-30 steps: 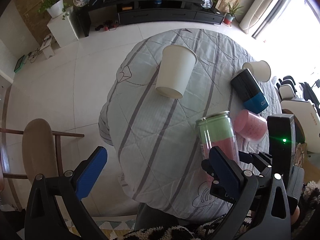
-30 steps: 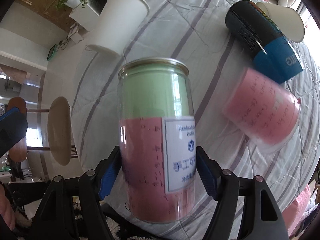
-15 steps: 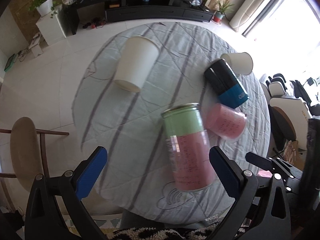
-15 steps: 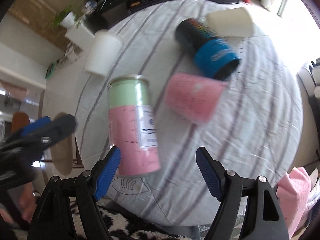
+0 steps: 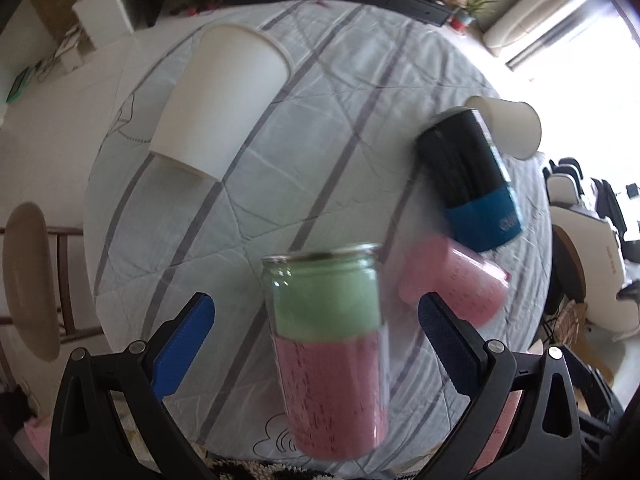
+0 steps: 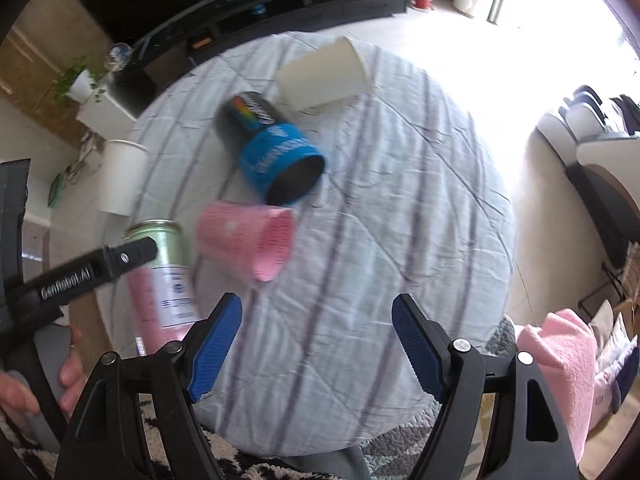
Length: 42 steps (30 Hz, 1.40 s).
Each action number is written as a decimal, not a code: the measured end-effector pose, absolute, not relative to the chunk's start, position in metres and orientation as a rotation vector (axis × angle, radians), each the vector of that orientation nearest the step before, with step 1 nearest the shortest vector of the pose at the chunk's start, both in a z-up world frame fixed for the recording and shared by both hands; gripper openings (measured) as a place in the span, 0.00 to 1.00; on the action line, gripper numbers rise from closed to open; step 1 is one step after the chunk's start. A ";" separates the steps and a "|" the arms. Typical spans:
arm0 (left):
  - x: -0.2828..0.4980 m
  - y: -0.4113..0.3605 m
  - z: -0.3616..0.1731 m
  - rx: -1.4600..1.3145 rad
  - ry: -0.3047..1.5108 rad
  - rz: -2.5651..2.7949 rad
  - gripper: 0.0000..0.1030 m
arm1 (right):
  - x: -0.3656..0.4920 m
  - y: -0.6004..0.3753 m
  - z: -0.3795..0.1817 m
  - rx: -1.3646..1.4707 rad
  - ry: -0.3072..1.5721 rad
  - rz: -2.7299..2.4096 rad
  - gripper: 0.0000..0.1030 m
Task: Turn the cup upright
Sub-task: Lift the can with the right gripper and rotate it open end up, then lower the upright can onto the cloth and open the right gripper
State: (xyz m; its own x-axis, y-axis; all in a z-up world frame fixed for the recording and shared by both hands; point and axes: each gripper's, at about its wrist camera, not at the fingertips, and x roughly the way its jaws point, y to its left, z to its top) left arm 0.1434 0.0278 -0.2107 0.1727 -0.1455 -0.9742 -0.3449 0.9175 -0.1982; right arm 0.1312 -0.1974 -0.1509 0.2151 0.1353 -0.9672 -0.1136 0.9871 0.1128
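A tall clear cup with green top and pink bottom point(image 5: 328, 340) stands upright near the table's front edge, between the open fingers of my left gripper point(image 5: 316, 332) without touching them. It also shows in the right wrist view point(image 6: 160, 276), partly behind the left gripper's arm. A pink cup point(image 6: 248, 240) lies on its side beside it, as do a black-and-blue cup point(image 6: 272, 148) and a small white cup point(image 6: 324, 74). A large white cup point(image 5: 220, 96) stands upside down at the far left. My right gripper point(image 6: 316, 344) is open and empty above the table's front.
The round table point(image 6: 420, 184) has a striped grey quilted cloth. A wooden chair point(image 5: 28, 280) stands at the left, a pink cloth point(image 6: 560, 368) at the right. A black TV stand point(image 6: 280, 4) lies across the room.
My right gripper let go of the green-and-pink cup, left it upright and pulled back to the right. My left gripper moved in around that cup.
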 end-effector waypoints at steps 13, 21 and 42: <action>0.157 0.015 -0.225 -0.358 1.431 0.175 0.72 | 0.145 -0.193 -0.165 -0.015 1.384 0.194 0.76; 0.155 0.019 -0.192 -0.386 1.363 0.123 0.71 | 0.145 -0.193 -0.161 0.006 1.370 0.210 0.76; 0.138 -0.005 -0.161 -0.147 1.218 0.019 0.70 | 0.128 -0.199 -0.158 0.054 1.355 0.205 0.76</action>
